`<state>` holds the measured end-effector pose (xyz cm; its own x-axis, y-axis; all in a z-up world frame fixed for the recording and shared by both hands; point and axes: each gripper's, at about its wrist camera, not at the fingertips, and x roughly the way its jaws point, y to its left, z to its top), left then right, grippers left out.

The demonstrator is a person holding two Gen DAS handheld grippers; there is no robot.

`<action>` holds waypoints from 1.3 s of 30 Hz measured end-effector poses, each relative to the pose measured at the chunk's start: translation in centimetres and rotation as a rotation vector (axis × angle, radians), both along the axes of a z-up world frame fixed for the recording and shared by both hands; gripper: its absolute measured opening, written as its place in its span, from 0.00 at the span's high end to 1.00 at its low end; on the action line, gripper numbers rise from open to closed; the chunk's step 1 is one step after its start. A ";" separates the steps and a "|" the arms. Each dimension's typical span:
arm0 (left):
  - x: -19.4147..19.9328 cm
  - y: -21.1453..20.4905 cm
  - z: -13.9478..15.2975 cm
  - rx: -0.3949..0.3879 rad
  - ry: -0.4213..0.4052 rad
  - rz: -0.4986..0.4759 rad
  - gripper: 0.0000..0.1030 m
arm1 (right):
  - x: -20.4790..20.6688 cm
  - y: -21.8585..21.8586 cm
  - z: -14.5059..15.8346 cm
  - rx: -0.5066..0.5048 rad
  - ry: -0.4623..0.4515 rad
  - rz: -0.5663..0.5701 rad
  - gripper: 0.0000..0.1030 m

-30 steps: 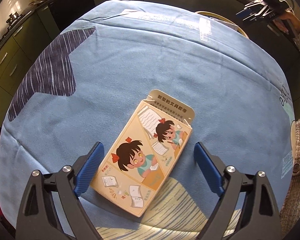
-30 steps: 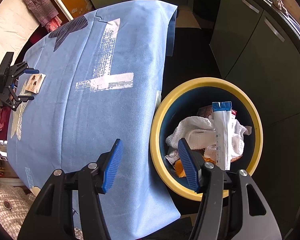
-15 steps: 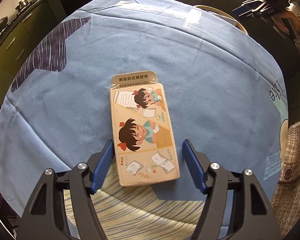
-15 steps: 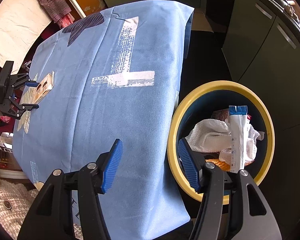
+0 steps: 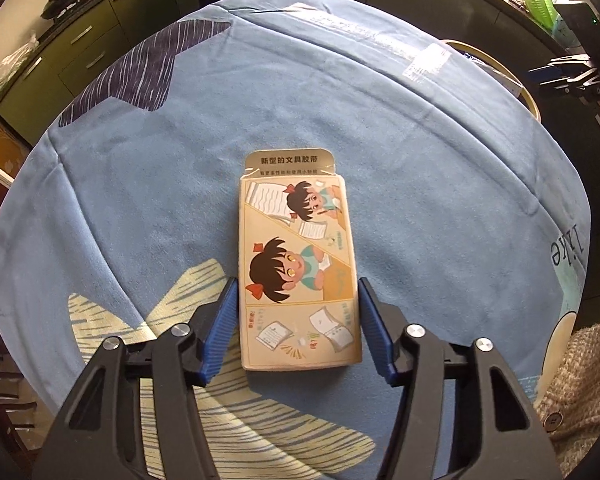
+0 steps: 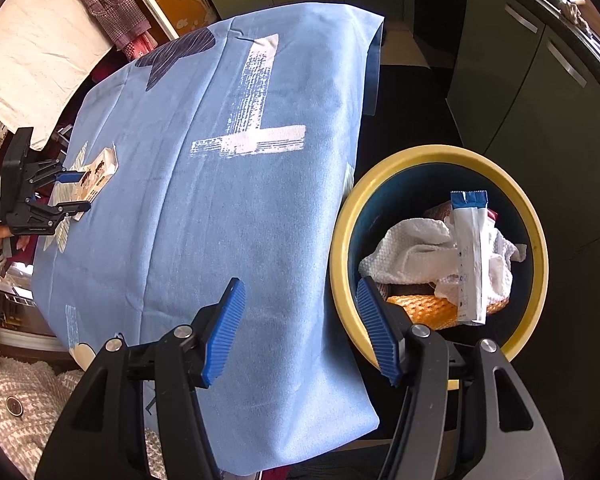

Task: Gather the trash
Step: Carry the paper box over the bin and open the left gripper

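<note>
Left gripper [image 5: 298, 312] fingers closing around carton [image 5: 298, 268], contact unclear, right gripper [image 6: 300, 320] fingers apart, empty

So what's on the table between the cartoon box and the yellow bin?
Only bare blue tablecloth between the cartoon box and yellow bin, in the right wrist view.

Carton [image 5: 298, 268]: printed cardboard, smooth, slight sheen. Tablecloth [image 5: 400, 168]: matt, soft napped cloth. Left gripper [image 5: 298, 300] pads: ribbed blue plastic on matt black frame. Bin [image 6: 538, 248]: glossy plastic rim. Towel [image 6: 412, 254]: rough, dimpled paper.
</note>
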<state>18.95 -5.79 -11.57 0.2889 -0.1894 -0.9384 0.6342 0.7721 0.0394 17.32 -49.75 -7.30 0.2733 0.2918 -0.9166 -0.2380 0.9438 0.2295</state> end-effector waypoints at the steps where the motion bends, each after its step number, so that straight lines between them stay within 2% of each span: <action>1: -0.4 -0.3 0.1 -0.008 -0.007 -0.003 0.46 | -0.1 -0.2 0.0 0.002 -0.003 -0.002 0.43; 8: -2.3 -2.5 2.7 -0.049 -0.056 -0.043 0.46 | -1.1 -1.2 0.5 0.017 -0.026 -0.014 0.43; 16: -3.3 -7.5 5.5 -0.092 -0.083 -0.127 0.46 | -3.0 -3.7 1.4 0.029 -0.055 -0.060 0.43; 21: -2.9 -13.0 7.5 -0.127 -0.103 -0.215 0.46 | -4.9 -6.6 2.4 0.030 -0.076 -0.135 0.43; 26: -2.3 -20.7 8.7 -0.159 -0.130 -0.326 0.46 | -7.2 -9.7 3.8 0.025 -0.107 -0.212 0.43; 31: -0.6 -28.8 8.0 -0.184 -0.096 -0.391 0.46 | -9.6 -12.3 4.4 0.032 -0.122 -0.263 0.43; 34: 1.0 -33.2 6.4 -0.178 -0.068 -0.386 0.46 | -10.8 -13.3 4.3 0.039 -0.120 -0.281 0.43; 39: 3.4 -38.3 2.8 -0.172 0.005 -0.351 0.46 | -11.8 -14.5 3.6 0.058 -0.108 -0.304 0.43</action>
